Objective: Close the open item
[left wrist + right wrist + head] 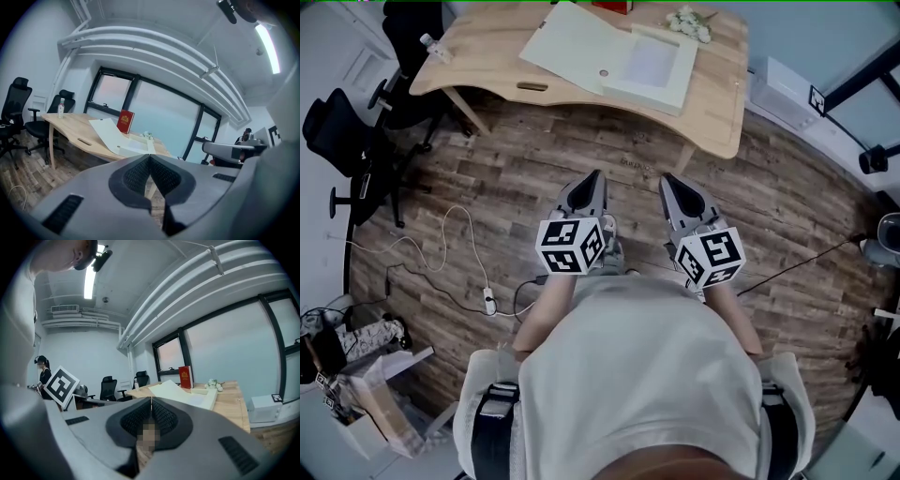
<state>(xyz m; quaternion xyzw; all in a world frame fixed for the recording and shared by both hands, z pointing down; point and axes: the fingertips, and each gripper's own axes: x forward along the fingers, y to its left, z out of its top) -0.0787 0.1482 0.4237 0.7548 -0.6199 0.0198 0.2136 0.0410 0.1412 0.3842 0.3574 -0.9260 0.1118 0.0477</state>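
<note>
Left tongs (596,176) (149,157): jaws fully together, nothing between them, touching nothing. Right tongs (667,179) (151,401): same, shut and empty. Both are held side by side, close in front of the person's torso (642,375), tips pointing toward the counter (487,58), over bare wood floor (787,206) and well apart from the counter edge. Task item is the white box (651,64) (136,144) (207,397) on the counter, straight ahead: it's open, with its lid (570,45) swung back to the left and tilted. Behind it stands a red book (125,121) (185,377) upright, with small white flowers (690,23) at the box's far right corner. A bottle (435,47) sits on the counter's left end. Black office chairs (342,141) are left of the counter, and a white cable (450,246) lies on the floor to the left. Nothing sits between the tongs and the box.
</note>
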